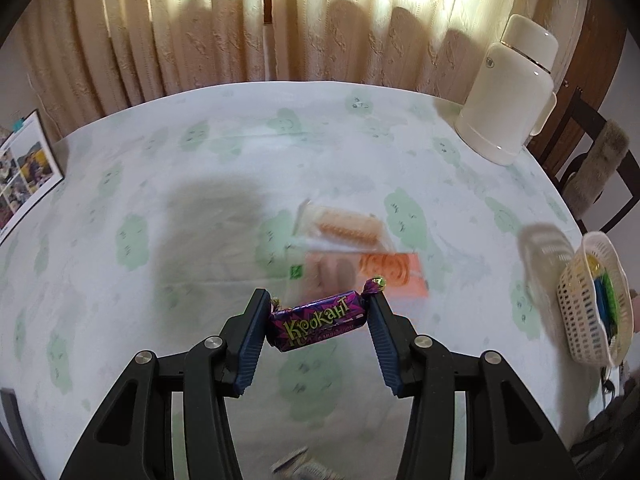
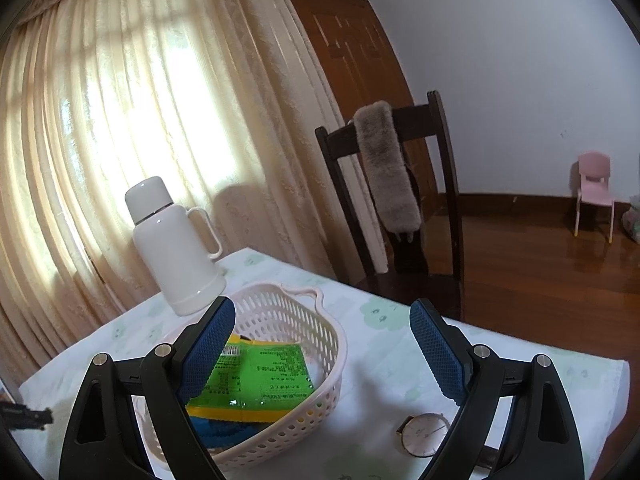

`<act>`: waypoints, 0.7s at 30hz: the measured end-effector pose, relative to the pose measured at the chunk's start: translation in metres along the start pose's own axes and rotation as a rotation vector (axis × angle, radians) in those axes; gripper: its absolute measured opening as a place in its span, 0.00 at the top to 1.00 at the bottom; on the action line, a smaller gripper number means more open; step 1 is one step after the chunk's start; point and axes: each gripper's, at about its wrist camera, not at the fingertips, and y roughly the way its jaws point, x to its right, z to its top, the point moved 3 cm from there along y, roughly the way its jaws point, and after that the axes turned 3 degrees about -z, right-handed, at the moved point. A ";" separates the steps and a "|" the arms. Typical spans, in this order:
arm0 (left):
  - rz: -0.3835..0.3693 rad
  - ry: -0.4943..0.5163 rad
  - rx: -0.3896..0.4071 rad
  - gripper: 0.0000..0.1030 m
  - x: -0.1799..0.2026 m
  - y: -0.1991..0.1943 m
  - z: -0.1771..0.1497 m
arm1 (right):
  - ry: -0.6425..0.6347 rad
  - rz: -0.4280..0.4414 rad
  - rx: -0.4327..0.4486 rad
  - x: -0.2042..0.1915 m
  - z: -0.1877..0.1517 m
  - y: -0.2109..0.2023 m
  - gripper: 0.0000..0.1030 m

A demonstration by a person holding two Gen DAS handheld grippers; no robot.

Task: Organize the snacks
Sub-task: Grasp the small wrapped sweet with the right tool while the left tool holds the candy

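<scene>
Left tongs (image 1: 318, 312), left wrist view: clamped on purple candy (image 1: 318, 317), pads on its two twisted ends, so candy's long axis runs across the gap, pad to pad, slightly tilted (right end higher). Candy held clear above the bench (image 1: 120, 168); bg blurred. Below/beyond it on the bench: clear biscuit pack (image 1: 340, 226) and orange-printed pack (image 1: 360, 270), touching or overlapping, can't tell which. Basket (image 1: 588, 300) lies far right of the left tongs, at bench edge, well apart from candy. Thermos (image 1: 508, 92) at far right corner.

Right wrist view: right tongs (image 2: 322, 352) apart, nothing between pads, hovering over the basket (image 2: 332, 380); left pad overlaps basket interior in this view. Basket holds green packet (image 2: 260, 376) on top of yellow and blue ones. Wristwatch (image 2: 424, 434) on bench just beside basket, under right pad.

Judgement: right tongs nearer basket but empty; candy needs a rightward carry by left tongs, then drop w/ long axis along the basket's free side
</scene>
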 end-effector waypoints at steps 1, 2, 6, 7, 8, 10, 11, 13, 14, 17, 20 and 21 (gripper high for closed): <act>-0.001 0.003 0.001 0.56 -0.002 -0.002 -0.004 | -0.007 -0.006 0.014 -0.001 0.001 -0.003 0.13; -0.004 0.006 0.003 0.56 -0.004 -0.005 -0.008 | -0.018 -0.012 0.033 -0.003 0.001 -0.006 0.13; -0.015 0.011 0.014 0.56 -0.010 -0.014 -0.020 | -0.067 -0.013 0.078 -0.012 0.001 -0.015 0.13; -0.018 0.010 0.017 0.56 -0.012 -0.016 -0.022 | -0.078 -0.011 0.081 -0.015 0.001 -0.016 0.13; -0.021 0.008 0.021 0.56 -0.015 -0.018 -0.025 | -0.087 -0.009 0.083 -0.016 0.000 -0.017 0.13; -0.023 0.004 0.025 0.56 -0.021 -0.022 -0.031 | -0.101 -0.011 0.088 -0.019 0.000 -0.018 0.13; -0.024 0.001 0.026 0.56 -0.023 -0.023 -0.033 | -0.106 -0.015 0.092 -0.020 0.000 -0.020 0.13; -0.028 -0.003 0.023 0.56 -0.028 -0.023 -0.038 | -0.126 -0.029 0.108 -0.023 -0.001 -0.023 0.13; -0.029 -0.007 0.023 0.56 -0.031 -0.023 -0.040 | -0.138 -0.033 0.115 -0.025 -0.001 -0.025 0.13; -0.026 -0.021 0.027 0.56 -0.040 -0.024 -0.043 | -0.199 -0.019 0.134 -0.040 -0.007 -0.036 0.13; -0.025 -0.033 0.032 0.56 -0.047 -0.026 -0.045 | -0.259 0.067 0.099 -0.065 -0.021 -0.052 0.13; -0.024 -0.037 0.034 0.56 -0.049 -0.027 -0.046 | -0.280 0.120 0.063 -0.076 -0.028 -0.055 0.13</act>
